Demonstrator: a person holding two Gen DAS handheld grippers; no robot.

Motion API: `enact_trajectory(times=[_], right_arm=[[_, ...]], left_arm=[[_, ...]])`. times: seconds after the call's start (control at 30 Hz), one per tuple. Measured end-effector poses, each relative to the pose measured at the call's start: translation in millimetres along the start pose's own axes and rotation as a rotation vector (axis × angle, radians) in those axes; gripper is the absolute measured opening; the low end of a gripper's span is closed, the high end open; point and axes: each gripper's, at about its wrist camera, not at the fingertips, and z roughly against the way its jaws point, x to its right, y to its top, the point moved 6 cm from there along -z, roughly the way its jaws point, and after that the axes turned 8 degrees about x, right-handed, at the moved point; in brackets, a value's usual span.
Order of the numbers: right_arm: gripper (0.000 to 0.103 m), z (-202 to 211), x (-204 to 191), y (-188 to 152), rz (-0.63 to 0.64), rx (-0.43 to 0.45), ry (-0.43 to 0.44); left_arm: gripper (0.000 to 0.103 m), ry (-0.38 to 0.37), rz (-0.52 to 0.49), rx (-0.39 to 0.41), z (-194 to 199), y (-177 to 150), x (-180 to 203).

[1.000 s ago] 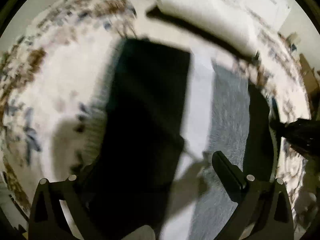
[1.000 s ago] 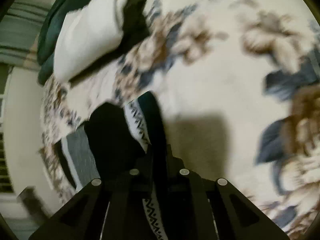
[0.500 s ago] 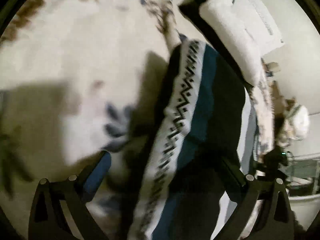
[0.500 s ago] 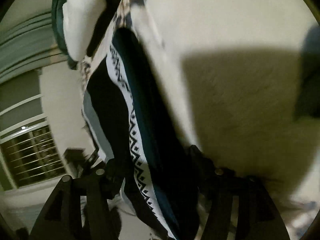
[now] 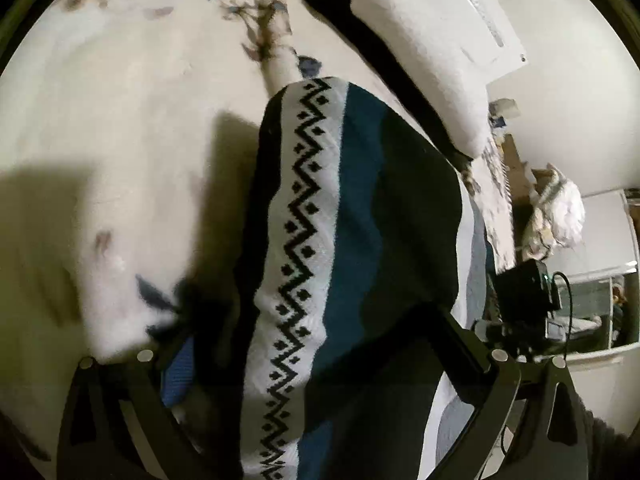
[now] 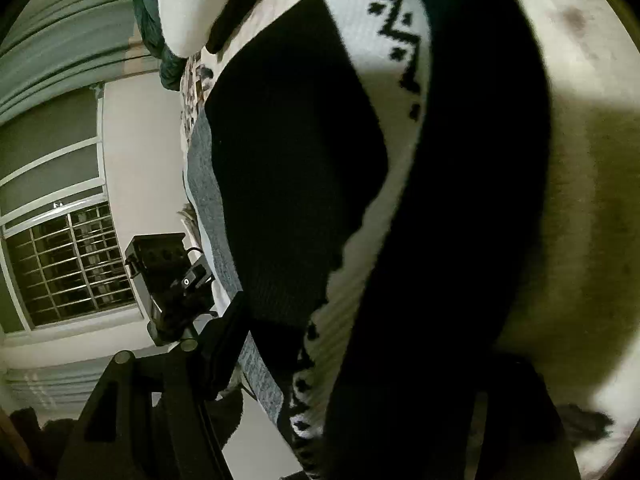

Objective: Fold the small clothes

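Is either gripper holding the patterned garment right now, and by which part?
Neither. The patterned garment lies folded on the bedspread. The left gripper stands open around its near end; the right gripper is opening, cloth between its jaws but not pinched.

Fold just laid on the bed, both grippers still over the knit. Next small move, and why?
Probably back both grippers straight off. The striped knit already lies doubled on the floral bedspread, the left gripper stands open around it, and the right gripper is opening, the knit between its jaws. Lifting could drag the fold.
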Motion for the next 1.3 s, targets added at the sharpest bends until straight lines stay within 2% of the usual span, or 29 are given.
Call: enact_trajectory(times=[0.07, 0.1, 0.13, 0.17, 0.2, 0.27, 0.4, 0.5, 0.63, 0.7, 0.77, 0.9, 1.03, 1.13, 1.2, 1.27, 1.3], right_arm=[[0.072, -2.6, 0.7, 0.0, -0.005, 0.004, -0.004], [0.068, -4.6, 0.2, 0.8, -0.012, 0.011, -0.009], [0.064, -5.9, -0.5, 1.9, -0.012, 0.018, -0.020], [0.056, -4.7, -1.6, 2.5, -0.011, 0.032, -0.030], [0.046, -3.0, -3.7, 1.5, -0.017, 0.057, -0.038], [0.038, 2.0, -8.8, -0.8, -0.021, 0.095, -0.048], [0.032, 15.4, -33.7, -9.9, -0.003, 0.175, -0.102], [0.031, 30.2, -55.0, -10.2, 0.001, 0.214, -0.107], [0.031, 58.7, -97.4, 3.2, 0.011, 0.278, -0.087], [0.031, 71.6, -119.5, 21.5, 0.018, 0.311, -0.075], [0.031, 82.4, -141.2, 46.3, 0.034, 0.341, -0.070], [0.031, 97.0, -179.6, 119.8, 0.068, 0.397, -0.040], [0.031, 94.9, -206.7, 199.2, 0.077, 0.429, -0.039], [0.031, 90.2, -212.3, 258.5, 0.073, 0.440, -0.065], [0.031, 88.3, -203.5, 281.9, 0.057, 0.440, -0.089], [0.031, 87.2, -192.0, 299.9, 0.042, 0.431, -0.128], [0.032, 86.4, -187.0, 306.3, 0.035, 0.425, -0.157]], left_arm=[[0.099, -0.013, -0.001, 0.001, -3.1, 0.5, 2.2], [0.068, -0.020, -0.013, 0.009, -2.3, 2.1, 5.8], [0.048, -0.048, -0.026, 0.013, -1.2, 4.6, 14.9], [0.035, -0.049, -0.031, 0.012, -1.1, 5.9, 20.1], [0.026, -0.036, -0.052, 0.024, 2.2, 9.8, 25.8], [0.022, -0.028, -0.079, 0.045, 11.1, 15.9, 34.6], [0.020, -0.026, -0.102, 0.058, 29.0, 26.8, 46.0], [0.020, -0.031, -0.127, 0.063, 41.6, 43.6, 59.1], [0.020, -0.032, -0.185, 0.081, 54.1, 87.7, 87.0], [0.020, -0.025, -0.223, 0.094, 56.5, 117.8, 104.2], [0.020, -0.018, -0.257, 0.115, 56.8, 149.0, 117.0], [0.020, 0.003, -0.302, 0.162, 43.4, 215.6, 136.3], [0.020, 0.050, -0.334, 0.178, 8.0, 280.9, 144.3], [0.021, 0.096, -0.364, 0.165, -21.0, 309.9, 143.0], [0.023, 0.151, -0.393, 0.139, -45.0, 323.8, 139.2], [0.027, 0.219, -0.427, 0.110, -65.0, 328.9, 137.9], [0.035, 0.250, -0.444, 0.102, -71.9, 329.1, 137.3]])
